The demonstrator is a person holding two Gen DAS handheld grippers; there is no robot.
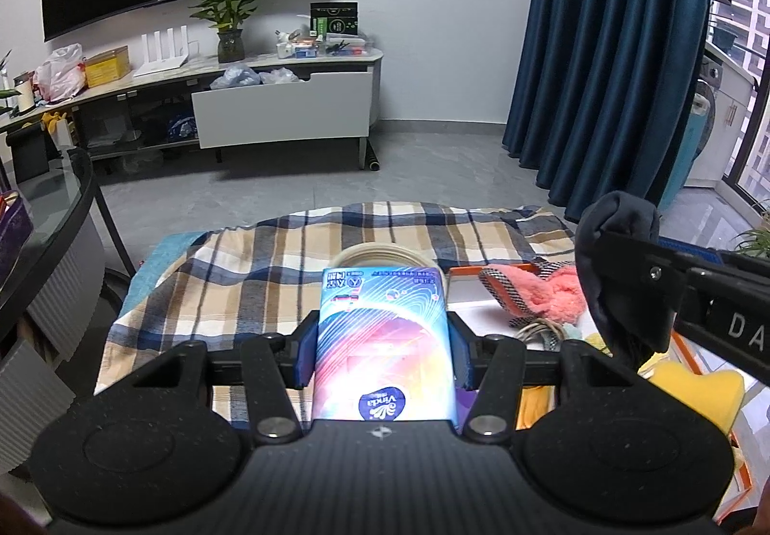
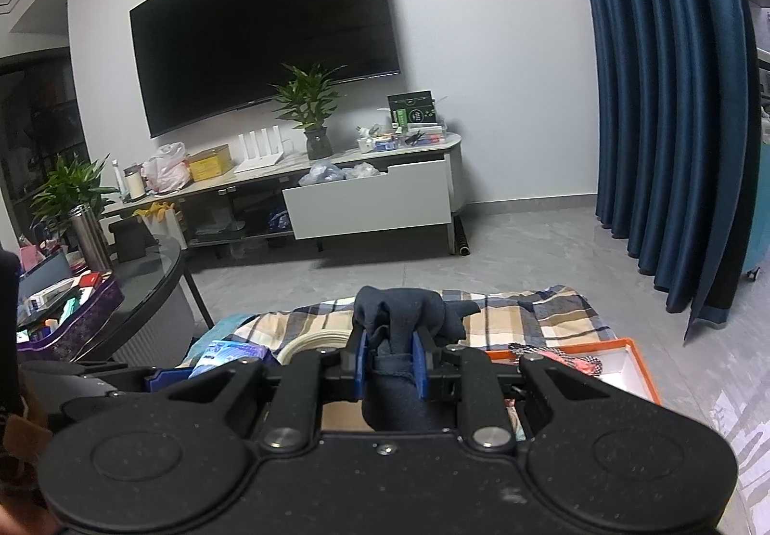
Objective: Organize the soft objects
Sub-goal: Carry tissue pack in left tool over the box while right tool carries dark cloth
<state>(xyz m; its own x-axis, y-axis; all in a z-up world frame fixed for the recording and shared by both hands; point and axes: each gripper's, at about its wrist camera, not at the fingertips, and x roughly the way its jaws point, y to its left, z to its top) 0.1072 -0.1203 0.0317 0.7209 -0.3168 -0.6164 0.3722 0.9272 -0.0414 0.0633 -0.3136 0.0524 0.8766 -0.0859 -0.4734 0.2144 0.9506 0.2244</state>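
- Left gripper (image 1: 382,354): jaws pinch a tissue pack (image 1: 382,342) by its two long sides, blue pads flat on the wrapper. The pack points away from the camera, printed face up, held above the worktop.
- Right gripper (image 2: 391,359): jaws pressed onto a rolled dark sock (image 2: 399,318). The bundle bulges out ahead of the pads and trails back between the fingers.
- Pose: both grippers tilt downward toward the worktop. In the left wrist view the right gripper comes in from the right edge, sock end raised above the box, near the left one but apart from it.
- Surface: a plaid cloth (image 1: 269,265) covers the worktop. A roll of pale tape (image 1: 380,256) lies on it just beyond the tissue pack.
- Container: an orange-rimmed box (image 2: 621,354) with a white inside sits at the right of the cloth. In it: a fluffy pink item (image 1: 544,294) with checked trim, a coiled cord (image 1: 541,332), something yellow (image 1: 693,395). I cannot tell what the yellow thing is.
- Room: grey tiled floor, blue curtain (image 1: 611,53) at right, dark television (image 2: 264,24) on the wall above a low cabinet (image 1: 284,111) with one white drawer pulled open, a potted plant (image 1: 228,5) on top. A round glass table (image 1: 43,217) stands at left.
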